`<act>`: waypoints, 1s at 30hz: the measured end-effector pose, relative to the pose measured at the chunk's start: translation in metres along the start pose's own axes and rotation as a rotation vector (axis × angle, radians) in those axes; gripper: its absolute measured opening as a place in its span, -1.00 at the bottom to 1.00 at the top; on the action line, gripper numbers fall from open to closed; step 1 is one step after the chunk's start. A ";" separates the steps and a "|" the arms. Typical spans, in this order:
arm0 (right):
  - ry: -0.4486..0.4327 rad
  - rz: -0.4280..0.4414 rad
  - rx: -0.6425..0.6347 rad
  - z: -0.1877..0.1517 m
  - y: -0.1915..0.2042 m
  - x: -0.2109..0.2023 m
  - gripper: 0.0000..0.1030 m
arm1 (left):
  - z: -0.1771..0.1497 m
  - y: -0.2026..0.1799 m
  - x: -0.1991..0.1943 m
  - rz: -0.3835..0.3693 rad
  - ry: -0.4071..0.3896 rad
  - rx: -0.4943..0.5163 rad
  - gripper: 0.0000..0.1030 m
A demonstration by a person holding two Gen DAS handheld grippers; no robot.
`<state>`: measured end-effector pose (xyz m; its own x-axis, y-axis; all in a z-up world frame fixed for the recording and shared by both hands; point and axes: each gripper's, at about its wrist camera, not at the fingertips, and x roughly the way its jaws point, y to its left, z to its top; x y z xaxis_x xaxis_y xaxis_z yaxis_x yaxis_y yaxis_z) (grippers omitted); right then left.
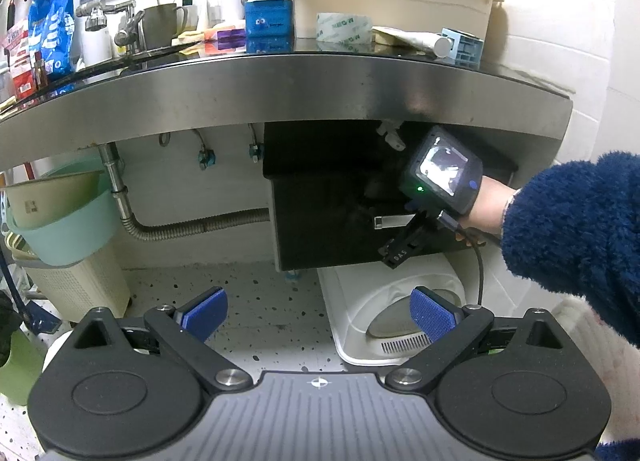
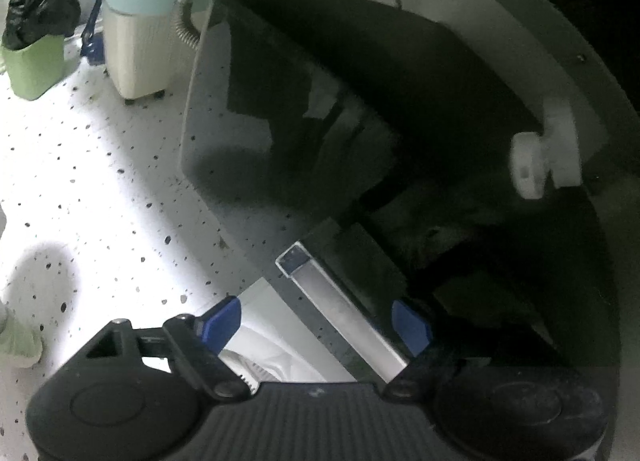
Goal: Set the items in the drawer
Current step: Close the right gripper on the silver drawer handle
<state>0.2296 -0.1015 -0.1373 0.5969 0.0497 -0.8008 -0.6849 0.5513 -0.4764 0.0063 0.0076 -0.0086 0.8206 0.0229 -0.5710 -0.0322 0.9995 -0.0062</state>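
Two tools are in play, and the right tool [image 2: 318, 321] does the work. Its blue pads stand apart on either side of the metal handle [image 2: 304, 273]. The bar runs slantwise through the gap: the far pad sits just beside it, the near one is clear of it, so nothing is clamped. That handle belongs to the black drawer [image 2: 280, 133] hung under the steel desk [image 1: 280, 89]. The person's hand [image 1: 486, 205] in a fuzzy blue sleeve reaches in from the side. The left tool [image 1: 318, 311] hovers back over the speckled floor, pads apart and empty. The step looks like opening the drawer, with no item picked up. Likely items, a tape roll [image 1: 344, 32] and a blue box [image 1: 268, 19], sit on the desk above. Whether the drawer is fully shut I cannot tell. The next move probably calls for closing or hooking on the bar and pulling straight out, keeping the tool square so it does not slip.
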 end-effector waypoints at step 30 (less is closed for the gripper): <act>-0.016 0.078 0.063 0.005 0.002 0.011 0.83 | 0.001 -0.003 0.000 0.005 0.017 0.000 0.92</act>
<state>0.2368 -0.0962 -0.1454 0.5496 0.1081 -0.8284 -0.7027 0.5962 -0.3883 0.0072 0.0043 -0.0079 0.8108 0.0273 -0.5846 -0.0363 0.9993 -0.0036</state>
